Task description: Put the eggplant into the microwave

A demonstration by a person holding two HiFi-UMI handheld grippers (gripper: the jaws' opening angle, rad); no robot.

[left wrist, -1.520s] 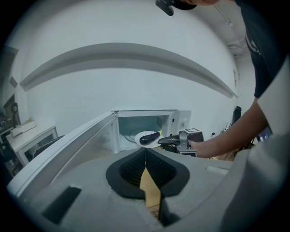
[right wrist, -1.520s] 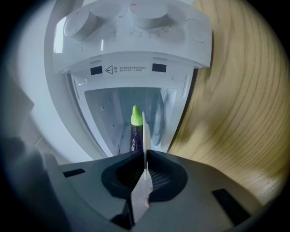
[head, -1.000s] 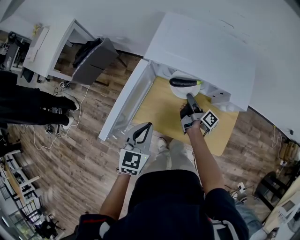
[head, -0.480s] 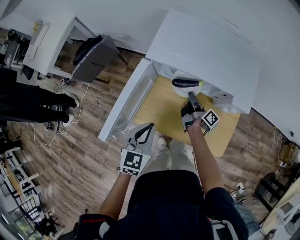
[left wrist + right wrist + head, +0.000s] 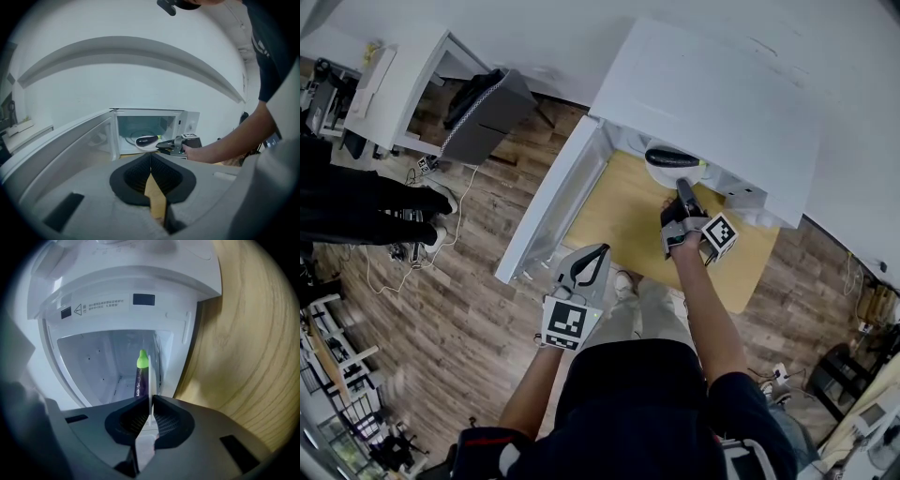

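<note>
Purple-black eggplant (image 5: 670,157) with a bright green stem end lies across a white plate (image 5: 660,176) at the mouth of the microwave (image 5: 712,103), the plate partly inside the cavity. Whether the plate rests on the cavity floor or is being carried cannot be told. The white microwave stands on a pale wooden table (image 5: 619,220) with its door (image 5: 546,204) swung wide to the left. Around the table runs a brown plank floor (image 5: 469,291); a white desk (image 5: 403,84) and a grey bag (image 5: 483,117) stand at the upper left, against a white wall.

The right gripper (image 5: 682,192) has its jaws almost together, pinching the thin near rim of the plate; in its own view the rim shows edge-on between the pads, with the eggplant just beyond. The left gripper (image 5: 586,267) is closed, pads meeting, with nothing between them, and touches nothing.

The right arm reaches forward over the table, its gripper pointing nearly level into the cavity. The left arm is bent and held back near the person's waist, well apart from the microwave, its gripper tilted somewhat down towards the door.
</note>
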